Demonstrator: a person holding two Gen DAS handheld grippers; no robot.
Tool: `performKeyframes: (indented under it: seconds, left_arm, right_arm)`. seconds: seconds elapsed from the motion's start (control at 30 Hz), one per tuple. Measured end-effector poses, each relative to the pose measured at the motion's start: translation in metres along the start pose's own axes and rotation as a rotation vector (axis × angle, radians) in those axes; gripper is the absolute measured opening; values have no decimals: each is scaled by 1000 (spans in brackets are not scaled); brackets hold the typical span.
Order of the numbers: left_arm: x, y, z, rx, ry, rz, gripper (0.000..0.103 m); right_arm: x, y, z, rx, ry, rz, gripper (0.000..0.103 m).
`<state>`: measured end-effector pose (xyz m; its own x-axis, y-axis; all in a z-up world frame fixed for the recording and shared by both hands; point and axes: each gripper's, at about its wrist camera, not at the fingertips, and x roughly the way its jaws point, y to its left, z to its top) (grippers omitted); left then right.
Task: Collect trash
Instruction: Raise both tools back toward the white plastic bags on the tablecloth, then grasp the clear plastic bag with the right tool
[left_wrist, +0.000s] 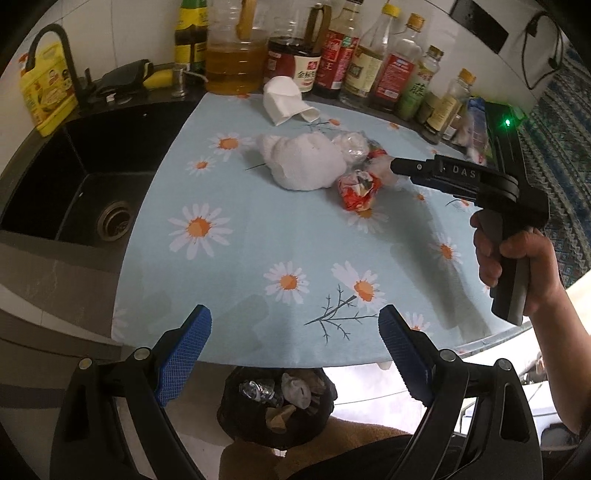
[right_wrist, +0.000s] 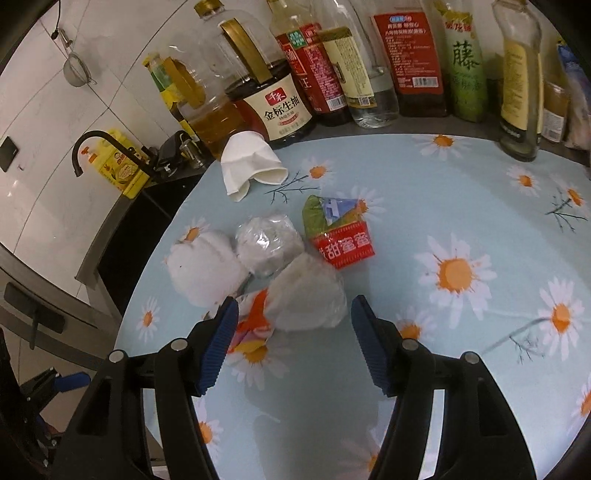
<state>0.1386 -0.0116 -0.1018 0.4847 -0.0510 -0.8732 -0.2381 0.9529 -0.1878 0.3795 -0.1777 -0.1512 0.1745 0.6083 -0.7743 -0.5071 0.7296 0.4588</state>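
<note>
Your right tool (right_wrist: 291, 343) tilts steeply down over the flowered desk (right_wrist: 461, 206), your hand (left_wrist: 517, 266) clenched round its grip, and its jaws stand apart with nothing pressed between them. A plastic-wrapped wad (right_wrist: 306, 295) lies just ahead in the gap between the fingertips, touching neither pad, with an orange wrapper (right_wrist: 251, 325) beside the left finger, and a tissue ball (right_wrist: 203, 269), a second wad (right_wrist: 267, 243) and a red carton (right_wrist: 338, 232) farther on. Your left tool (left_wrist: 295, 332) hangs wide open and empty at the desk's near edge above the bin (left_wrist: 277, 402), well apart from the pile.
</note>
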Motion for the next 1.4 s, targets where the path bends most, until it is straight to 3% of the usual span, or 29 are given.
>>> performKeyframes:
  seconds: [0.17,0.27,0.53,0.93,1.27,1.4]
  left_arm:
    - [1,0,0,-22,1,22,89]
    - [1,-1,1,-28,0,34,89]
    - [6,-9,9,-13,-1,35,89]
    - [21,-36,35,87,-4,7,89]
    - [48,-58,69,117,5,-68,89]
    - [59,-66,79,147,-1,-64,88]
  right_arm:
    - [13,-1,4,-4,23,9,63]
    - [19,-4,4,16,39,19,51]
    - [14,-4,4,10,22,34,50]
    - [-34,-15,-8,36,-40,56,50]
    - [-80,-49,-45,106,-81,47,50]
    - [-94,-64,-63,154,-90,42,50]
